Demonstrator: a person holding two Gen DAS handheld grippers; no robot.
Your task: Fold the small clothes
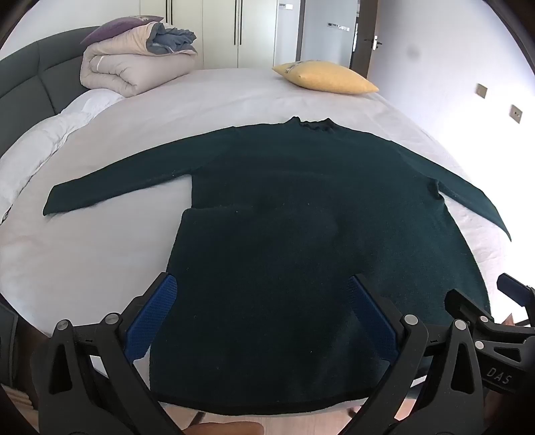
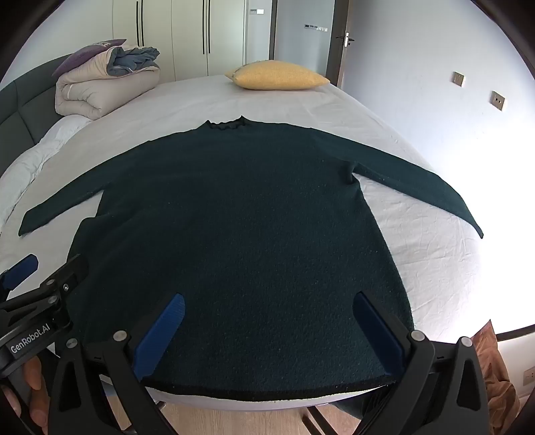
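Both grippers released, jaws at full spread, nothing between the pads. Left gripper (image 1: 264, 321) and right gripper (image 2: 267, 331) hang tilted down over the near edge of the bed (image 2: 418, 241), side by side; each shows at the edge of the other's view.

Below the near edge: strip of light wood floor (image 2: 234, 421). A hand (image 2: 30, 391) shows on the left gripper's handle in the right wrist view.

Surface: bed with white sheet, lightly creased, glare washing out its right side. Dark padded headboard (image 1: 30, 83) runs along the left edge.

Task item: dark green knit sweater (image 2: 240, 234) lies flat, roughly centred, hem on the near edge, collar pointing to the far edge. Both sleeves spread outward toward the left and right edges. Hem has a darker trim band. Collar is ruffled. Lower left side of the body is slightly offset from the upper part, showing a step in the outline just under the left sleeve.

Far left corner: folded beige duvet (image 1: 133, 67) with a purple pillow (image 1: 117, 28) and blue-grey cloth on top. Far edge, right of centre: yellow cushion (image 2: 277, 78).

Beyond the bed: pale wardrobe doors (image 2: 187, 36) with dark vertical handles, a door with a lever handle (image 2: 347, 40), two wall switch plates on the right wall.
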